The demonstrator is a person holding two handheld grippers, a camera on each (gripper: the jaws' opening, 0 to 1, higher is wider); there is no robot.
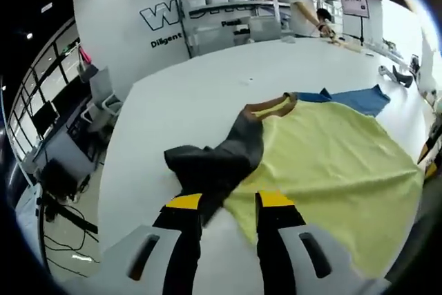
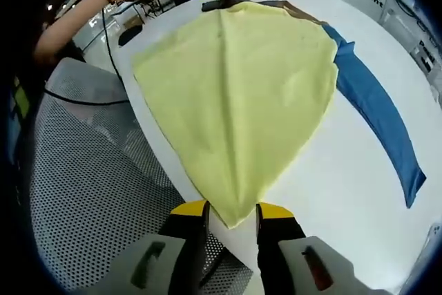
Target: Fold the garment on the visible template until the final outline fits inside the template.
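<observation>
A: Left gripper [image 1: 229,202] status?
B: Jaws parted astride the dark sleeve [image 1: 217,164], nothing clamped.
A: Right gripper [image 2: 231,211]?
B: Released, flanking the yellow garment [image 2: 242,94] corner (spread over the blue template [image 2: 376,112] on the table [image 2: 345,191]).

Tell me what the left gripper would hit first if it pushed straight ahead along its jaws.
Most likely the dark sleeve of the garment, lying bunched right at the left gripper tips on the white table. The yellow body lies just beside it, so depth makes this a close call.
</observation>
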